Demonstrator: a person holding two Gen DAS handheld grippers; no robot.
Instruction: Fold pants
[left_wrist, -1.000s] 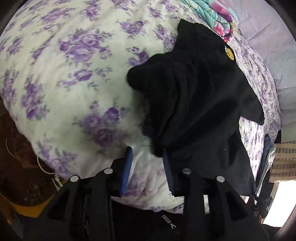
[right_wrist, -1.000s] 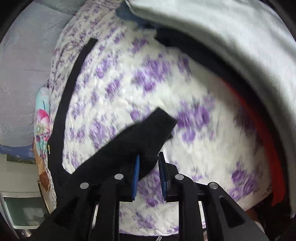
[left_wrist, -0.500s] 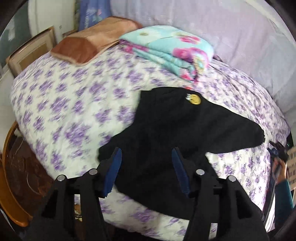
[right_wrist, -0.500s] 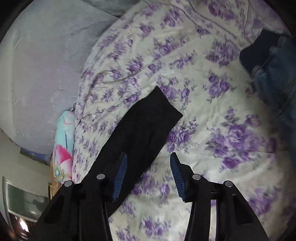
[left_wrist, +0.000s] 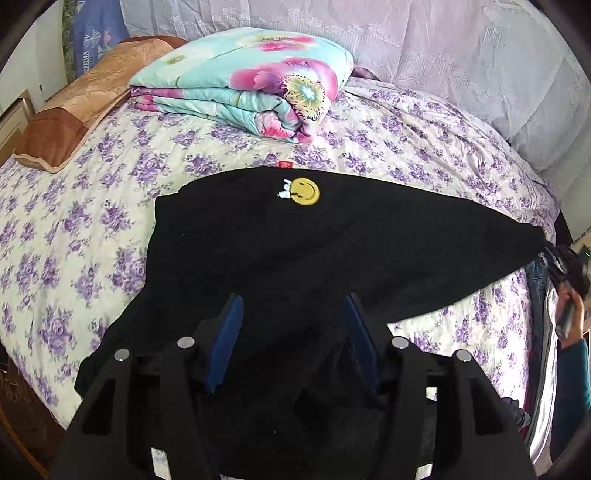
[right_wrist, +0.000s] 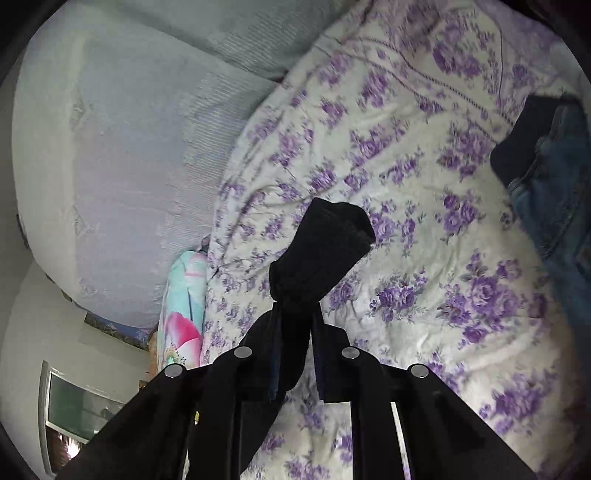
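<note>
The right gripper (right_wrist: 295, 317) has just been closing, and its jaws now pinch the cuff end of the black pants (right_wrist: 321, 251); the bunched fabric sticks out past the fingertips toward twelve o'clock, lifted above the bed cover (right_wrist: 424, 258). At about two o'clock from it a pile of blue denim (right_wrist: 554, 192) lies on the cover.

The left gripper (left_wrist: 293, 317) stands spread, its blue pads (left_wrist: 229, 332) apart, with nothing pressed between them; it hangs over the near part of the pants (left_wrist: 295, 251) without gripping them. The pants stretch across the purple-flowered bed cover (left_wrist: 74, 229), one leg running out toward three o'clock, where the other gripper (left_wrist: 565, 266) holds its tip. A yellow smiley patch (left_wrist: 306, 191) sits at twelve o'clock from the left gripper's tips. Beyond it, also at twelve, a folded floral quilt (left_wrist: 251, 96) rests on the bed, and at ten o'clock lies a brown pillow (left_wrist: 85, 114). A pale lilac drape (left_wrist: 443, 55) backs the bed.
</note>
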